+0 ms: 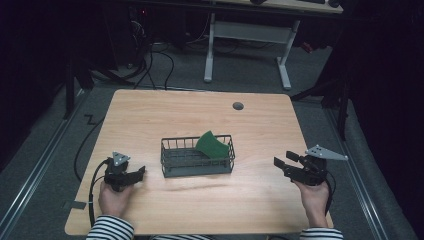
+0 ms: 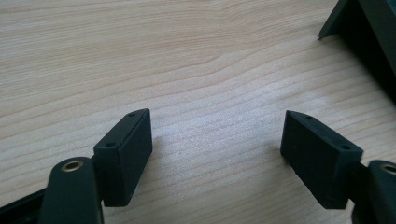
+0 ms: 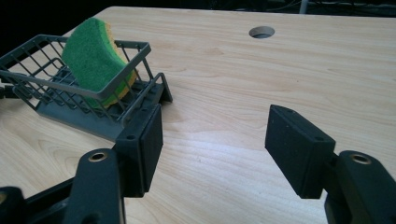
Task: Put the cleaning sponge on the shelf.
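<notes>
- The green-and-yellow scouring sponge (image 1: 214,145) leans tilted in the right end of the dark grey wire basket (image 1: 176,159), its upper edge resting over the basket's rim; the basket stands at the middle of the light wooden table (image 1: 150,115).
- The right gripper (image 1: 286,165) sits near the table's right edge, well apart from the basket, jaws standing wide with nothing between them. In the right gripper view the sponge (image 3: 95,58) lies up and to the left of the jaws.
- The left gripper (image 1: 140,173) rests low near the table's front-left corner, just left of the basket, jaws also wide and empty over bare wood.
- The step in hand looks like a reach for the sponge. To do it well, swing the right gripper leftward until the jaws straddle the sponge's raised upper edge, above the wire rim.
- Close on the foam alone; catching a wire would drag the basket.
- The left gripper could steady the basket's near-left corner (image 2: 334,25).
</notes>
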Demonstrator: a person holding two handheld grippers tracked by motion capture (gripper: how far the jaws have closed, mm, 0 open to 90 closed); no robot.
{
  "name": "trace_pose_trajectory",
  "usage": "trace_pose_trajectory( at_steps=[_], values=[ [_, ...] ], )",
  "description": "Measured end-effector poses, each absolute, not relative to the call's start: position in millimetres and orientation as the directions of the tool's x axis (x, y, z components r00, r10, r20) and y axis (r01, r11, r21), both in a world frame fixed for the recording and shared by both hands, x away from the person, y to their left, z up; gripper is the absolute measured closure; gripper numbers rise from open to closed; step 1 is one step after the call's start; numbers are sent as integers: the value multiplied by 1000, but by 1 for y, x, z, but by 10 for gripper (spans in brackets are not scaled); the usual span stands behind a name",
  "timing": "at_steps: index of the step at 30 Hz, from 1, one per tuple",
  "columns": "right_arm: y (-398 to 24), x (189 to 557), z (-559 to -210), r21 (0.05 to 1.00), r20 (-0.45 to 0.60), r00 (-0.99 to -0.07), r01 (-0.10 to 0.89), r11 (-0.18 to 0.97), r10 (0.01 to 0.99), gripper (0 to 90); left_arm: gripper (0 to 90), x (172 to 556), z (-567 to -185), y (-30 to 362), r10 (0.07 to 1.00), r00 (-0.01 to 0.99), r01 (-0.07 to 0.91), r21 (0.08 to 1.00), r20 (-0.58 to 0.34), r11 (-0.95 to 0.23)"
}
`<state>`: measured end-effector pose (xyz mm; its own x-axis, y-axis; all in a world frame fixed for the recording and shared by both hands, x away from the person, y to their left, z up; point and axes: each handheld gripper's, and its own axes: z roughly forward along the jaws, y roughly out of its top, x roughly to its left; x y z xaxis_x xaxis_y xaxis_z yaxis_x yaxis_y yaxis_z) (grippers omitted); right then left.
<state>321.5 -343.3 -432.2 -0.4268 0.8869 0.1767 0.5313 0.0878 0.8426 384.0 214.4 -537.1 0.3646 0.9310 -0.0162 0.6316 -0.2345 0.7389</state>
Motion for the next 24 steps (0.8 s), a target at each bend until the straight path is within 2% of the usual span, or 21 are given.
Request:
trace_pose_trajectory(
  at_steps=[9,24],
  values=[
    [-346,314,-456,837,218,-418,544,51,882,366,256,384,-537,214,931,365,632,739,-16,-235],
    [-346,315,-484,813,218,-380,580,48,899,369,256,384,-537,214,931,364,632,739,-16,-234]
  ],
)
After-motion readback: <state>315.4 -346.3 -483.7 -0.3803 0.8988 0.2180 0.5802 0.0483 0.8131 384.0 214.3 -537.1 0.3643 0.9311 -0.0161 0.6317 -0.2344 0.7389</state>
